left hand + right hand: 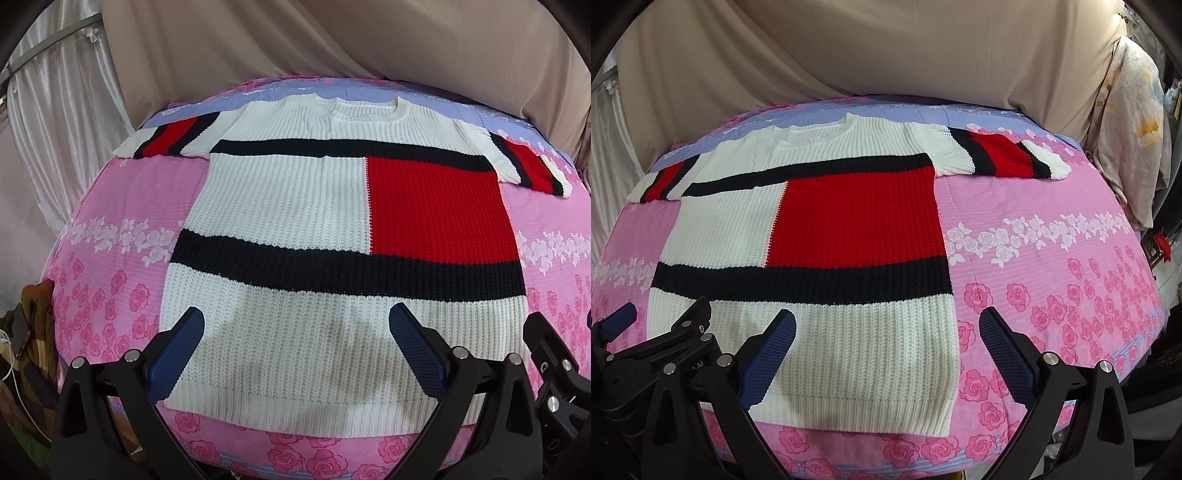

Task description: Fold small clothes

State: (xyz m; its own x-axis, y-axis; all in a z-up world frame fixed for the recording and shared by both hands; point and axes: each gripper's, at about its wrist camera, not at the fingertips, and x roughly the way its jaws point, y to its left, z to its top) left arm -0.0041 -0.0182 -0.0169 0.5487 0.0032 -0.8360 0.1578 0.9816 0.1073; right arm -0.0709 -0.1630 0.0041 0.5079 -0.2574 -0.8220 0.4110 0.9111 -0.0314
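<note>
A knitted sweater, white with black bands and a red block, lies flat and spread out on a pink rose-print sheet, neck at the far side, both short sleeves out to the sides. It also shows in the right wrist view. My left gripper is open, hovering over the white hem area, holding nothing. My right gripper is open over the hem's right corner, holding nothing. The right gripper's body shows at the left wrist view's right edge; the left gripper's body shows at the right wrist view's left edge.
A beige cloth backdrop hangs behind the bed. White curtain at far left. Brown fabric and cables lie off the bed's left edge. A floral cloth hangs at the right. The sheet lies bare right of the sweater.
</note>
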